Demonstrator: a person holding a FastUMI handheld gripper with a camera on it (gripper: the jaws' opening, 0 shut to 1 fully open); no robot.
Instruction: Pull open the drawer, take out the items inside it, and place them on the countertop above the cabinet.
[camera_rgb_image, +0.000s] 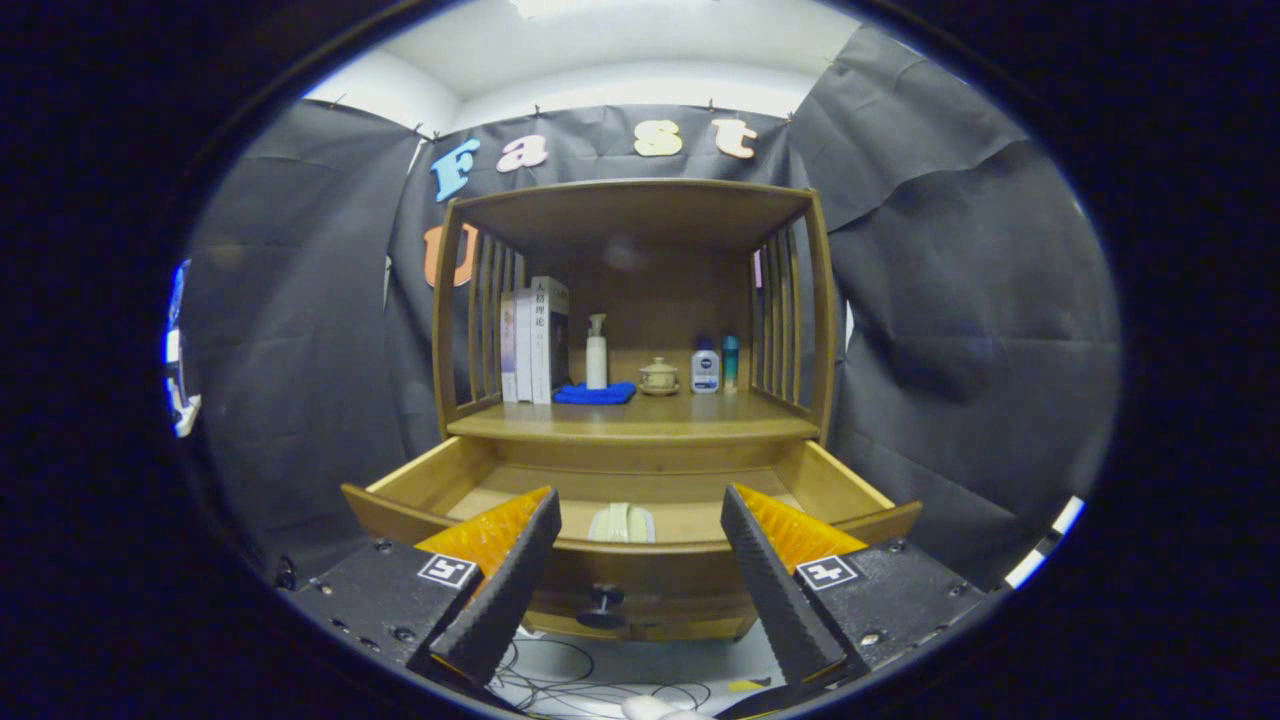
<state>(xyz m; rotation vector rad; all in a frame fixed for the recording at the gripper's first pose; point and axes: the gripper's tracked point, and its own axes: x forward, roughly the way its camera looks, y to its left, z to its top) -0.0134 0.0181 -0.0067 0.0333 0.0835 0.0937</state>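
The wooden cabinet's drawer stands pulled out toward me, its dark round knob on the front panel between my fingers. Inside the drawer lies a pale, cream-coloured item, partly hidden behind the front panel. Above the drawer runs the countertop of the cabinet. My gripper is open, held a little in front of and above the drawer front, with nothing between its fingers; the pale item lies just beyond them.
On the countertop stand several books, a pump bottle on a blue cloth, a small lidded cup and two small bottles. Slatted sides and a top shelf enclose it. Cables lie on the floor below.
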